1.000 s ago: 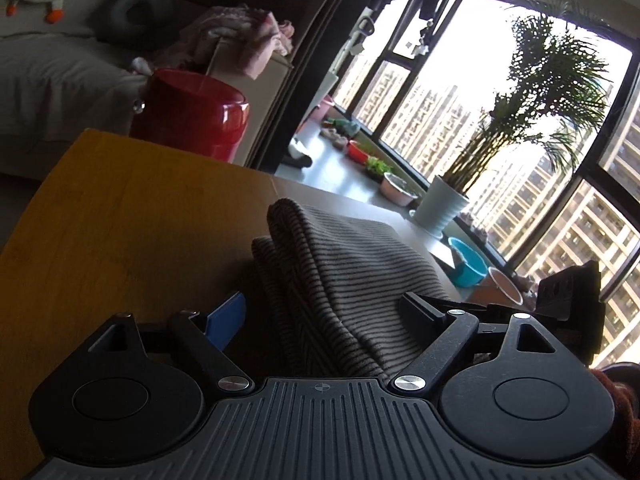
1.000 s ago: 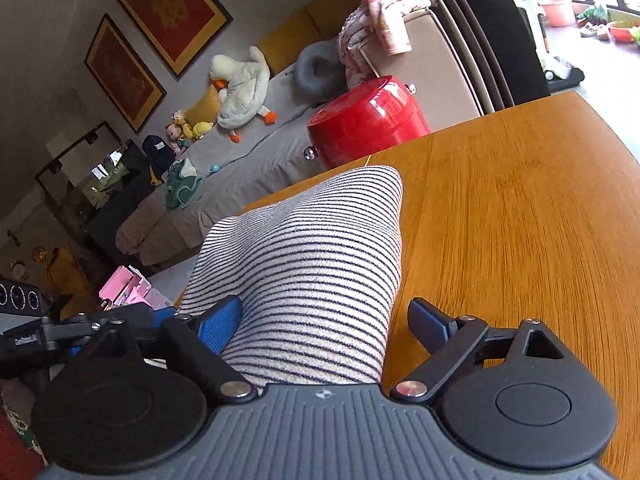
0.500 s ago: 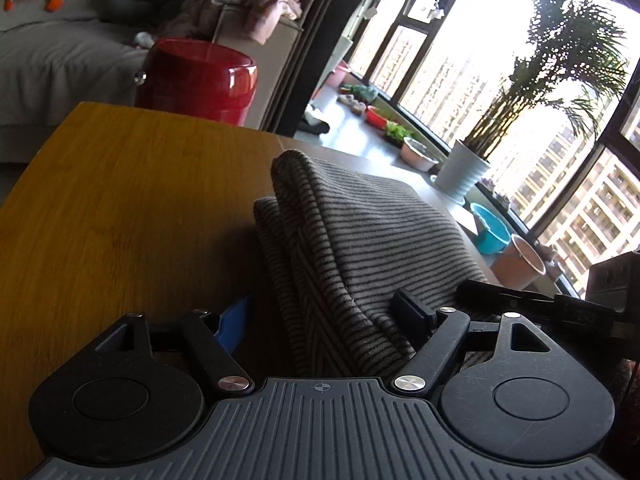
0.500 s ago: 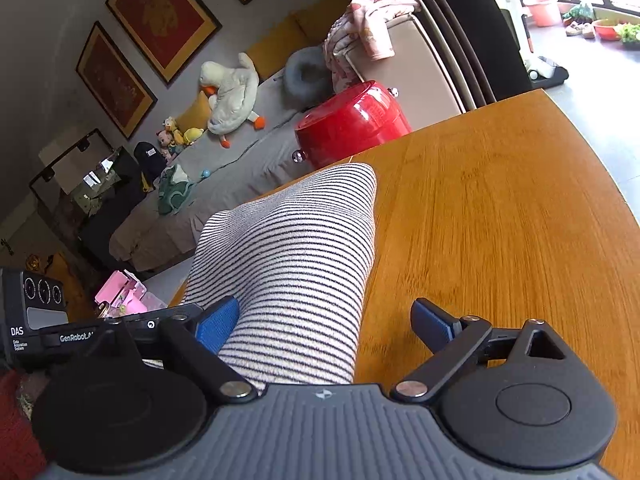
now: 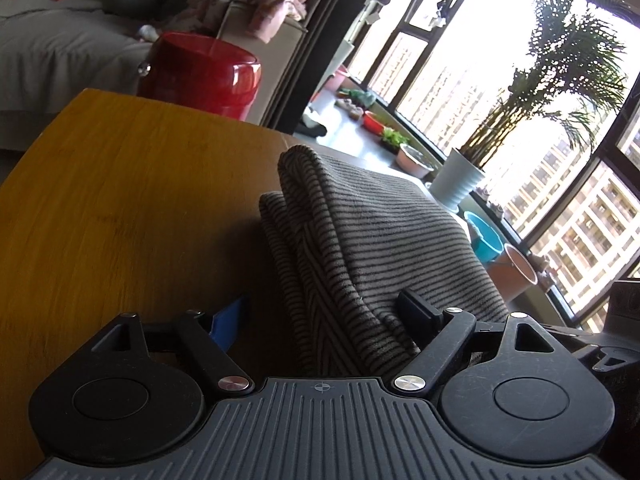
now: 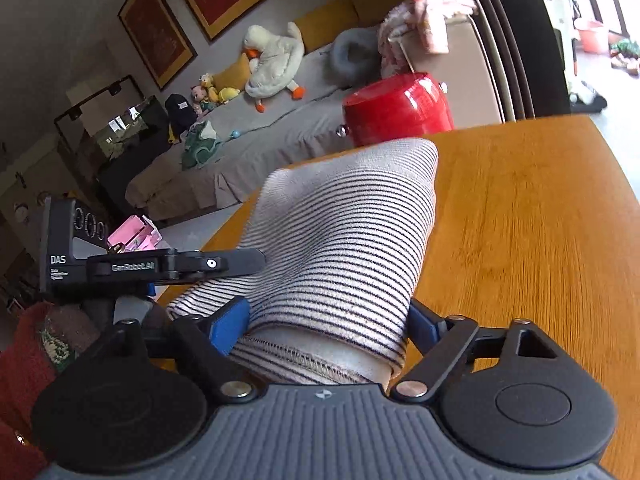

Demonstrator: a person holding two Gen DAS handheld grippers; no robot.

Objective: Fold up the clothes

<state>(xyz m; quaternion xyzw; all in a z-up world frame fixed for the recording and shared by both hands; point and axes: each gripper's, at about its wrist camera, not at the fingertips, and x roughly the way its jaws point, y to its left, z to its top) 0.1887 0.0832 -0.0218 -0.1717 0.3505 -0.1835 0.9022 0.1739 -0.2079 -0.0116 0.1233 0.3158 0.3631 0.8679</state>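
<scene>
Since a second ago the right gripper (image 6: pixel 326 322) has narrowed, its fingers (image 6: pixel 228 322) closing onto the folded striped garment (image 6: pixel 344 240), which lies on the wooden surface (image 6: pixel 520 220) before the red stool (image 6: pixel 396 108). Left gripper (image 5: pixel 324 316) has its fingers spread wide and opening, with the garment between them, unclamped.
</scene>
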